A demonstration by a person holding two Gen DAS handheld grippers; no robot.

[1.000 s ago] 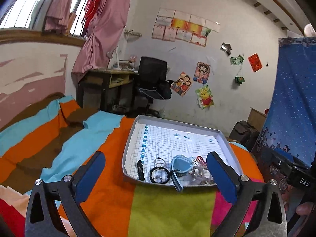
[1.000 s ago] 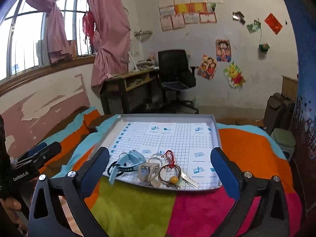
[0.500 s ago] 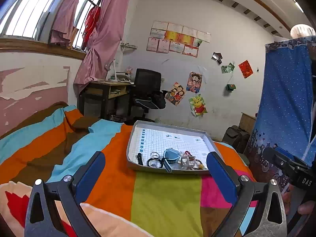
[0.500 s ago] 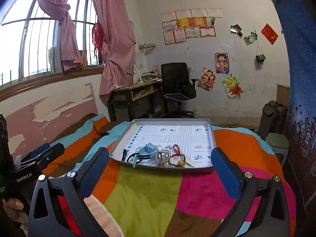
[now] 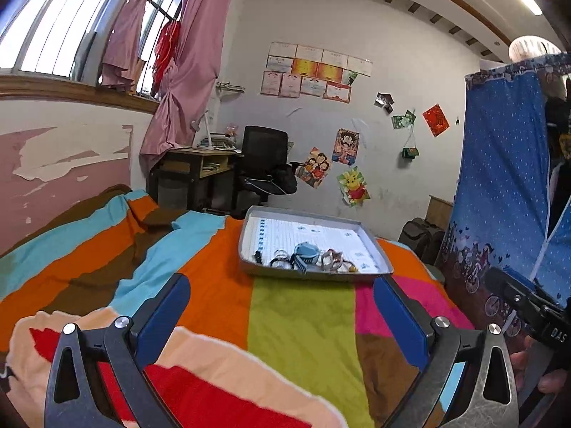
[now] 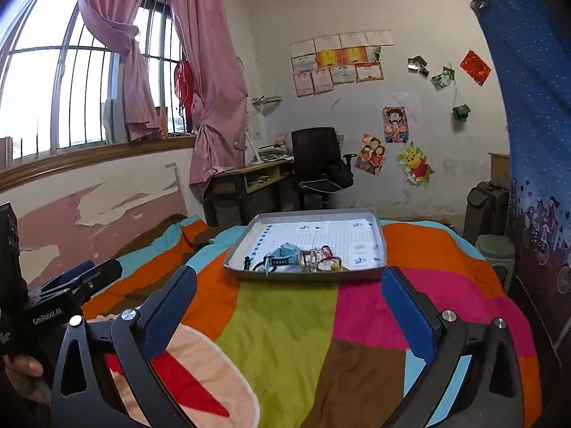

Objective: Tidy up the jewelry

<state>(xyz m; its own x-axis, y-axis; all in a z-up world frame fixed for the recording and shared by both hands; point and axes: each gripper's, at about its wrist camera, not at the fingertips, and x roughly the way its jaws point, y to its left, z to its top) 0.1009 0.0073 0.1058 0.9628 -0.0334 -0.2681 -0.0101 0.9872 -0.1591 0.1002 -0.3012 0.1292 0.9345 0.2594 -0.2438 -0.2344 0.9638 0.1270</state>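
A shallow grey tray (image 5: pixel 246 235) with a gridded white sheet lies on a striped bedspread; it also shows in the right wrist view (image 6: pixel 235 255). A heap of jewelry lies along its near edge: a light blue watch (image 5: pixel 305 252) (image 6: pixel 285 255), rings, a black band (image 5: pixel 257 257), a gold bead (image 6: pixel 334 266). My left gripper (image 5: pixel 282 317) is open and empty, well back from the tray. My right gripper (image 6: pixel 289 306) is open and empty, also well back from it.
The colourful bedspread (image 5: pixel 303 321) fills the foreground. A desk (image 6: pixel 249 178) and a black office chair (image 6: pixel 317 164) stand behind the bed. A blue curtain (image 5: pixel 506 192) hangs at the right. The other hand-held gripper (image 6: pixel 67 285) shows at the left edge.
Both grippers have pulled back and up from the tray, which now looks smaller and farther off. Both stay open. The jewelry has not moved.
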